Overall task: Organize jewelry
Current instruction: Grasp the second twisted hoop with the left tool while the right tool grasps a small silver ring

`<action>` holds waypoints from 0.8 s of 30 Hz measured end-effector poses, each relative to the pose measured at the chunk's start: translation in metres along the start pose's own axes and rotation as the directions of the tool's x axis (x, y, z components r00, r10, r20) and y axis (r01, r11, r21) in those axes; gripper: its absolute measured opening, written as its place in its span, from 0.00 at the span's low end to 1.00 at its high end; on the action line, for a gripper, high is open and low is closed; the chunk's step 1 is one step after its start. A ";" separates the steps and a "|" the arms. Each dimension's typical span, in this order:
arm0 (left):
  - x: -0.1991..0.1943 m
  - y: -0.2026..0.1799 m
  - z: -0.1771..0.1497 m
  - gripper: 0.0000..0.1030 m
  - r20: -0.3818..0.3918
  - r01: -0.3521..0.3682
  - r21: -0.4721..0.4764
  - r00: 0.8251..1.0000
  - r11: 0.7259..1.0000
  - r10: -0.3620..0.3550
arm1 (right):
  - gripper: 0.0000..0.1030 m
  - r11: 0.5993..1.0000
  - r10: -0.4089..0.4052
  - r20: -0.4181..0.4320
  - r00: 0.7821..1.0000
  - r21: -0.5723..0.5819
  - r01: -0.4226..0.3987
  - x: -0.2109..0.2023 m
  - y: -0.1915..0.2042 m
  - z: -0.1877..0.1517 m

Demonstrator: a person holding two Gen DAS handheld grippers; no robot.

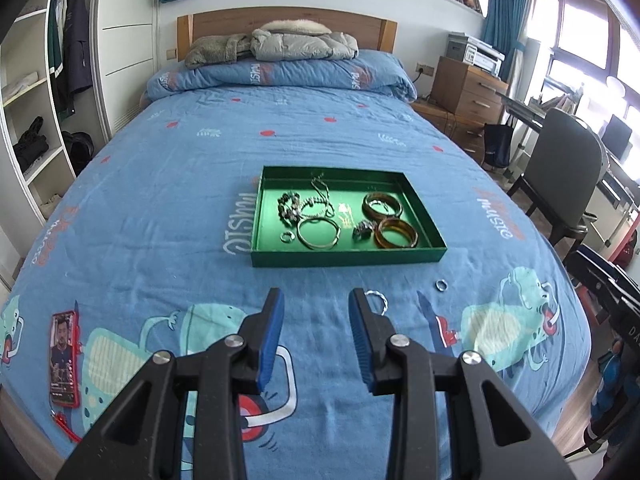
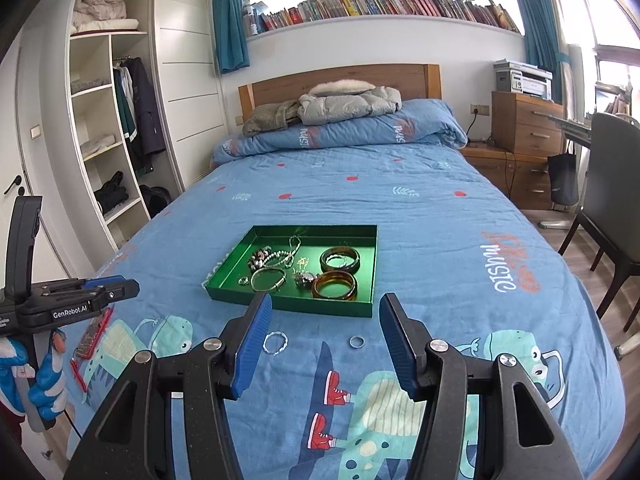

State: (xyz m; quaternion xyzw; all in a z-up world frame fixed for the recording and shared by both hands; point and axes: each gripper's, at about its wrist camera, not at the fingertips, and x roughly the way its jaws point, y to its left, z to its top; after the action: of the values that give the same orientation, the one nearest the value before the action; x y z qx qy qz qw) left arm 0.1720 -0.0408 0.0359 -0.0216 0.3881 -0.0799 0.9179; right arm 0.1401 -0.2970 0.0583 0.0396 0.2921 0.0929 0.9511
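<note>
A green tray [image 1: 344, 258] [image 2: 224, 278] lies on the blue bedspread and holds bangles, a beaded bracelet, chains and a ring. Two amber bangles [image 1: 396, 233] [image 2: 334, 285] sit at its right side. On the bedspread in front of the tray lie a twisted silver bracelet [image 1: 379, 299] [image 2: 275, 342] and a small silver ring [image 1: 440, 285] [image 2: 357, 341]. My left gripper [image 1: 316, 300] hovers open and empty, its right finger just left of the twisted bracelet. My right gripper [image 2: 325, 304] is open and empty, with bracelet and ring lying between its fingers in the view.
A red phone [image 1: 63, 358] lies on the bedspread at the near left. Folded jackets [image 1: 304, 42] and a rolled duvet lie at the headboard. A chair [image 1: 568, 176] and desk stand right of the bed, a wardrobe [image 2: 108, 128] left.
</note>
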 end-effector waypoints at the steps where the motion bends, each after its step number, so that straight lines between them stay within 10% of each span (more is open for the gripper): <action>1: 0.004 -0.003 -0.003 0.31 -0.004 -0.001 0.001 1.000 1.000 0.001 | 0.54 1.000 0.001 -0.006 1.000 -0.001 -0.001 0.003 -0.002 -0.003; 24: 0.155 -0.068 -0.048 0.37 -0.202 0.083 0.069 0.977 0.994 -0.067 | 0.54 0.999 0.043 -0.225 0.973 -0.014 -0.047 0.126 -0.057 -0.066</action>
State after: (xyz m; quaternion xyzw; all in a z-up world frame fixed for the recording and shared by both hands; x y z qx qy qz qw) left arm 0.2351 -0.1323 -0.1002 0.0075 0.4738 -0.1312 0.8708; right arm 0.2144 -0.3260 -0.0731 0.0262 0.3958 0.1210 0.9100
